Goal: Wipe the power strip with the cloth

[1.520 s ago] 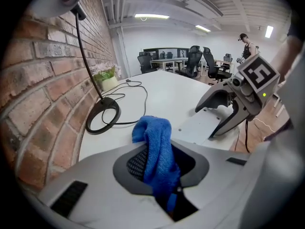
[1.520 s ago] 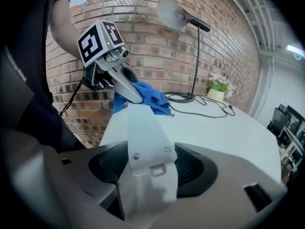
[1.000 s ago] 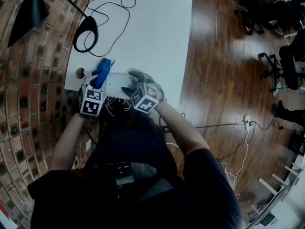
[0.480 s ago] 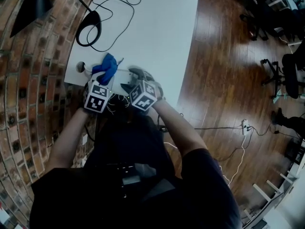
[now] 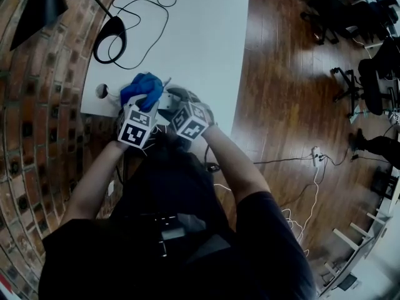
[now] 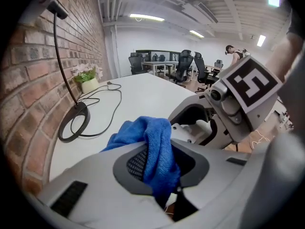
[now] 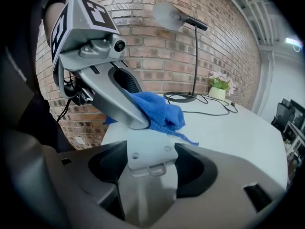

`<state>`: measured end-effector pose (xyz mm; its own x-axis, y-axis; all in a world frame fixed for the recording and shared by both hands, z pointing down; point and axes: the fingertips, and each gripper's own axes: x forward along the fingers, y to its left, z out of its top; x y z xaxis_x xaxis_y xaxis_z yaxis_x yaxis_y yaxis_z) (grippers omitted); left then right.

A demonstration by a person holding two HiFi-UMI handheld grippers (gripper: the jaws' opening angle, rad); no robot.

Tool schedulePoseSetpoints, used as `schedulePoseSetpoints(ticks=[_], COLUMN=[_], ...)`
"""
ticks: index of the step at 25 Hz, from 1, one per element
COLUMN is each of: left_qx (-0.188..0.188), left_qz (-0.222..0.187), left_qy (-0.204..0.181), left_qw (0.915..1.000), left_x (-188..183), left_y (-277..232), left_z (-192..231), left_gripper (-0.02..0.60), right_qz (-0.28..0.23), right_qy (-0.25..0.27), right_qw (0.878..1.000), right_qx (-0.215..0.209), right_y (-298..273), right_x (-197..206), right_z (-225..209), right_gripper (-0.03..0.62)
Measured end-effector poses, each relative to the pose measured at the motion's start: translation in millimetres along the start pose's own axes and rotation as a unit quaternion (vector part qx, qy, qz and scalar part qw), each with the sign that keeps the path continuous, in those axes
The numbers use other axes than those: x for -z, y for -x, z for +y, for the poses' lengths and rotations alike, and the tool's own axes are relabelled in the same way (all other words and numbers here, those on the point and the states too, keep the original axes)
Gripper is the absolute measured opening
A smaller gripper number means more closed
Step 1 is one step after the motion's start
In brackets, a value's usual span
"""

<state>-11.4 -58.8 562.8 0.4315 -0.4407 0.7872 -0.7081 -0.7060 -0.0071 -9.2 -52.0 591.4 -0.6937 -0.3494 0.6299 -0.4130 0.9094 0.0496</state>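
Power strip (image 7: 147, 159): white, long, at the worktop's (image 5: 200, 36) near edge
Cloth (image 7: 159, 111): blue, bunched, lying on the strip's far end

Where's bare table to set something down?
Free: the white table from the lamp cable across to its floor-side edge. Crowded: the near end, where the left gripper holds the cloth on the power strip in the right gripper; lamp base by the wall.
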Motion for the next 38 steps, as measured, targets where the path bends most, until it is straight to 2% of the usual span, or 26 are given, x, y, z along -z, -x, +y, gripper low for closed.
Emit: schedulePoseSetpoints(ticks=[9, 14, 17, 23, 30, 38], left_qx=[0.055, 0.099, 0.137, 0.185, 0.218, 0.260], left_qz=[0.006, 0.018, 0.011, 0.007, 0.007, 0.024], left_qy=[-0.028, -0.073, -0.073, -0.080, -0.074, -0.080], left_qw=[0.9981, 0.9923, 0.9879, 0.9794, 0.9731, 0.9621], left_x=[-2, -8, -18, -25, -26, -27], left_y=[-6, -12, -15, -17, -16, -15], left_z=[-10, -24, -39, -57, -60, -73], left_gripper=[0.087, 0.087, 0.087, 0.087, 0.086, 0.083], right_qz=[0.017, 0.014, 0.005, 0.010, 0.019, -0.004], right_qy=[-0.020, -0.021, -0.024, -0.037, -0.048, -0.031], right_qw=[1.000, 1.000, 1.000, 0.999, 0.999, 0.999], right_qx=[-0.006, 0.005, 0.013, 0.006, 0.002, 0.019], right_y=[-4, -3, -3, -2, -2, -2], right_x=[4, 4, 2, 4, 6, 4], right_z=[-1, -3, -3, -2, -2, -1], right_gripper=[0.307, 0.307, 0.307, 0.308, 0.317, 0.318])
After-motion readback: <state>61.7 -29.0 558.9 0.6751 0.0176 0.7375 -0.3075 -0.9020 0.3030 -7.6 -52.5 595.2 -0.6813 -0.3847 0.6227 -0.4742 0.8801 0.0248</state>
